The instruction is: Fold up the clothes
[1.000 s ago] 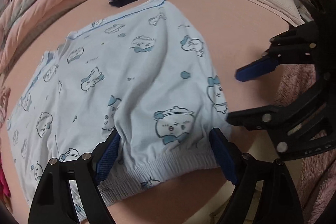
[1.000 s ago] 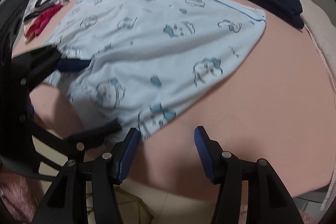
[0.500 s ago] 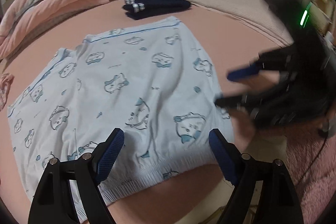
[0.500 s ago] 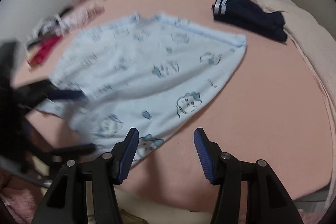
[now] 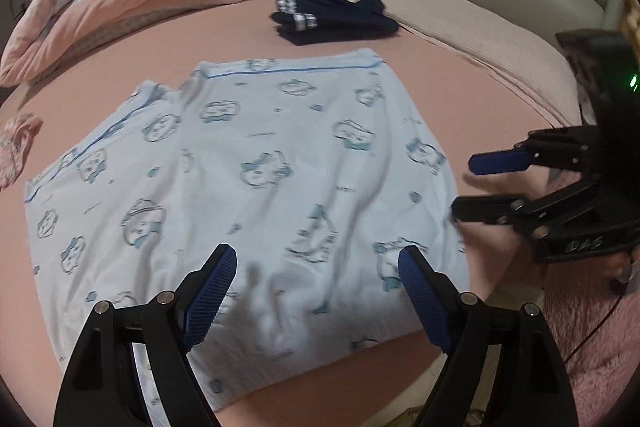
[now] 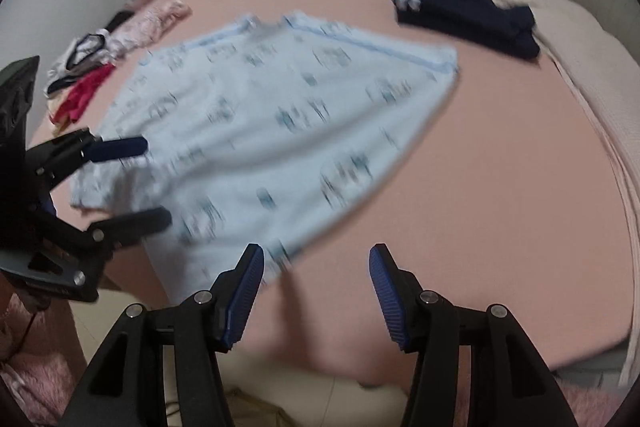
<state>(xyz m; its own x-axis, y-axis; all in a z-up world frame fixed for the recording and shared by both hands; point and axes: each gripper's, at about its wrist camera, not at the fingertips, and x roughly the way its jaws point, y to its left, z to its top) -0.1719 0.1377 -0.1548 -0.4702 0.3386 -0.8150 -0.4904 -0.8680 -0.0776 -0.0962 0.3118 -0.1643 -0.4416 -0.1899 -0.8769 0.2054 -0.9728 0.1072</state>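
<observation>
Left wrist view shows the left gripper lifted off the pale blue shorts, jaws wide and empty like the right gripper, leaving them flat on the bed, ready for folding.

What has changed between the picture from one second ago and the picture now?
The left gripper has lifted back from the waistband of the blue shorts, which it straddled; the pads now hang above the cloth. The right gripper rose slightly. Both stayed open and empty. The shorts still lie flat on the bed, and the navy pile is unmoved.
</observation>
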